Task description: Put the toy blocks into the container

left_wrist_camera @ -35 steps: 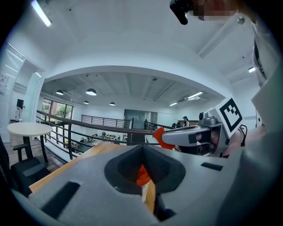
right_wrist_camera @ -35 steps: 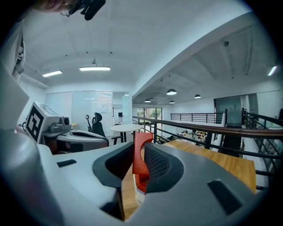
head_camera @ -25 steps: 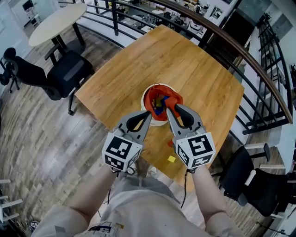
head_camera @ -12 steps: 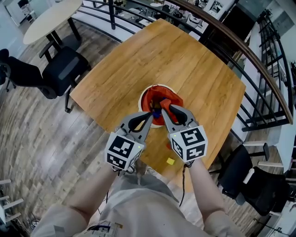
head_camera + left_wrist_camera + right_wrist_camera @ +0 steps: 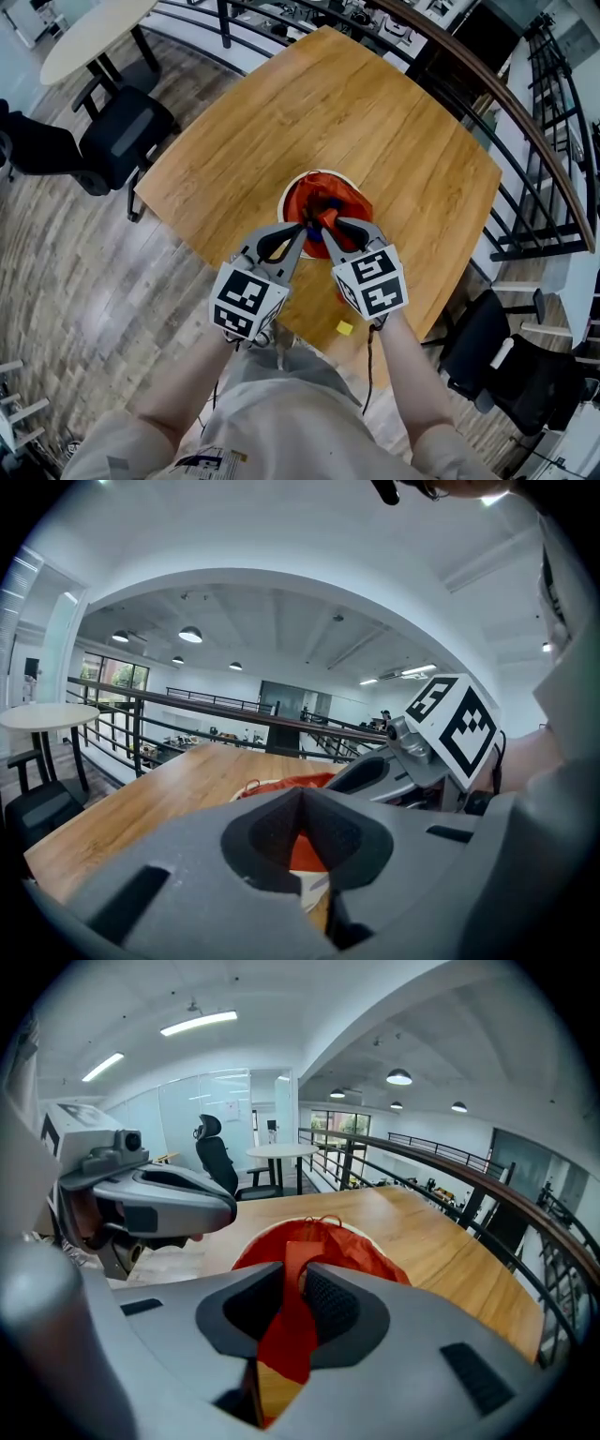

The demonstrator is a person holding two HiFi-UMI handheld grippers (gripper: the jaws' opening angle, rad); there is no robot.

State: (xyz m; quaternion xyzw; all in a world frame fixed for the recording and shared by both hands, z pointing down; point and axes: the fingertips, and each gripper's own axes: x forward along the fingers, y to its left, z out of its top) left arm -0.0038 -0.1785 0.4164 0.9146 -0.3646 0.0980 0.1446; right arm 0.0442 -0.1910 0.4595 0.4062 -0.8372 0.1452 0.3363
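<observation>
Orange block (image 5: pixel 300 1262) stands upright between the fingers of the right gripper (image 5: pixel 295 1281), which are clenched on its two flat sides; its top edge rises above the fingertips. The block hangs over the near rim of the container (image 5: pixel 284 199), a white tub with a red lining on the wooden table (image 5: pixel 394 122). Left gripper (image 5: pixel 300 795) sits just beside the right one, jaws pressed together with nothing between them. One yellow block (image 5: pixel 345 328) lies on the table, well apart from the container.
</observation>
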